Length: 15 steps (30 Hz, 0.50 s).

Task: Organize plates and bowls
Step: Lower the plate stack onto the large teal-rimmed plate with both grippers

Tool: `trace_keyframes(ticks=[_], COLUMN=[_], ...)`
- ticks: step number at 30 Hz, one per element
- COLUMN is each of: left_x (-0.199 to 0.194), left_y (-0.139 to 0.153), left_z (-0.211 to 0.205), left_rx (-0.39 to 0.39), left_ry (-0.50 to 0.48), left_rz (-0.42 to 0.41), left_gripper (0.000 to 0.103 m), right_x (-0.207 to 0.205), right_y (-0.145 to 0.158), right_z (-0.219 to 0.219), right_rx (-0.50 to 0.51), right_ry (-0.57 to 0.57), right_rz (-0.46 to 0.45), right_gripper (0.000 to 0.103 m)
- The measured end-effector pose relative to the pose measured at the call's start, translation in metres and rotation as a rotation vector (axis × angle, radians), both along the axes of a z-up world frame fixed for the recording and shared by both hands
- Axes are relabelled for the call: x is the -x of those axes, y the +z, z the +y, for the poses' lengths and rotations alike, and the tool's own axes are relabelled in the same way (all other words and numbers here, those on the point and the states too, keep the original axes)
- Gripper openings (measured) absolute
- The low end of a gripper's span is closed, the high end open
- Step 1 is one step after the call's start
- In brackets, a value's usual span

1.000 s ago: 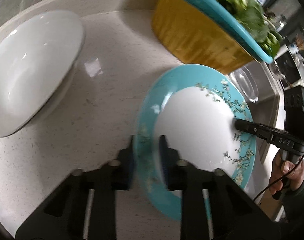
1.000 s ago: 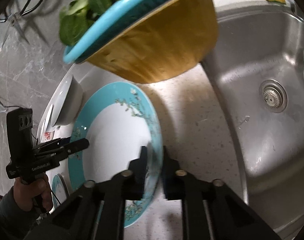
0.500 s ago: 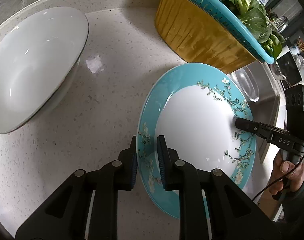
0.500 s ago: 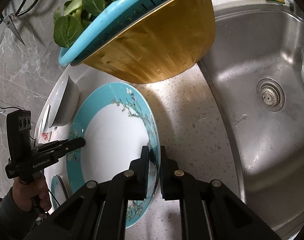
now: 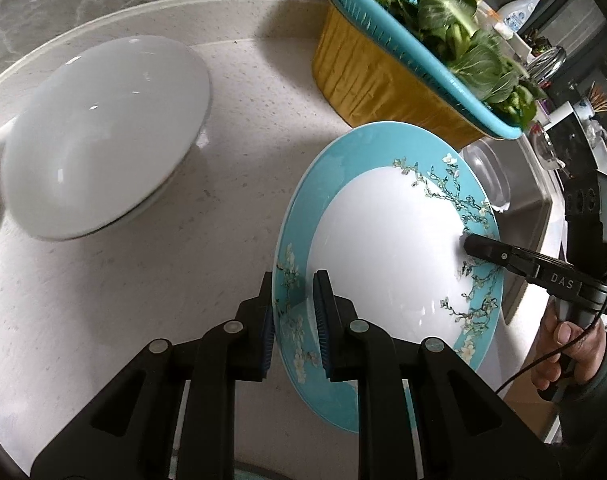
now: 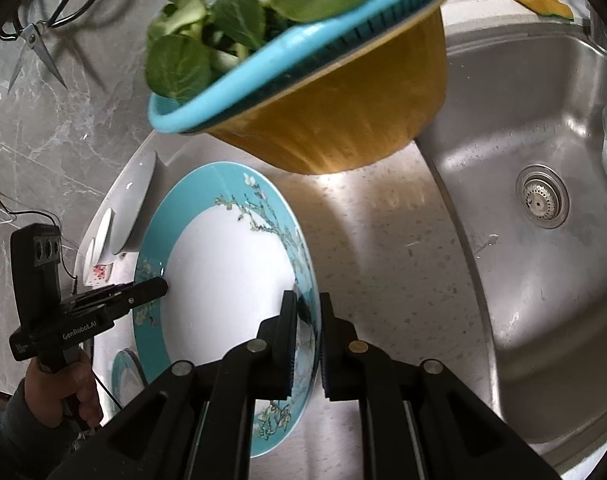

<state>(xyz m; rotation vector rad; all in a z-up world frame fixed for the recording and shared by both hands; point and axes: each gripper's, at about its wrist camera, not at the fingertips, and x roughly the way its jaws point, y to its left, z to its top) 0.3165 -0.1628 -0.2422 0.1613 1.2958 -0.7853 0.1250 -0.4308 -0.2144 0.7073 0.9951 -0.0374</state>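
Lifted higher since a second ago, round turquoise-rimmed blossom-pattern plate (image 5: 387, 252) hangs tilted over the speckled counter (image 5: 183, 264).
Both my left gripper (image 5: 293, 316) and right gripper (image 6: 305, 334) pinch its opposite rims.

You are working in a home kitchen. A pale speckled stone counter (image 5: 207, 248) meets a grey marbled wall (image 6: 55, 128), where black-handled scissors (image 6: 43, 32) hang. To the right of the counter lies a stainless steel sink (image 6: 523, 288) with a round drain strainer (image 6: 541, 196). At the far side a blue colander (image 6: 287, 60) of leafy greens (image 6: 223, 12) sits in a yellow basin (image 6: 343, 120). White dishes (image 5: 99, 136) and a spray bottle (image 5: 519, 12) stand about.
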Motion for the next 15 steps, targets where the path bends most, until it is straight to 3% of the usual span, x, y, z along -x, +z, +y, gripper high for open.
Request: trace_keyframes(ticks=[7, 15], left_x=[0.006, 0.037], left_y=[0.023, 0.039], left_z=[0.050, 0.146], left_rx=[0.021, 0.015], left_ry=[0.058, 0.183], left_rz=[0.002, 0.001], left_gripper=[0.016, 0.016], right_x=[-0.003, -0.010], right_y=[0.020, 0.043], right_z=[0.032, 0.099], right_rx=[-0.013, -0.033], right_ry=[0.053, 0.186], right_rz=[-0.012, -0.040], right_gripper=[0.012, 0.012])
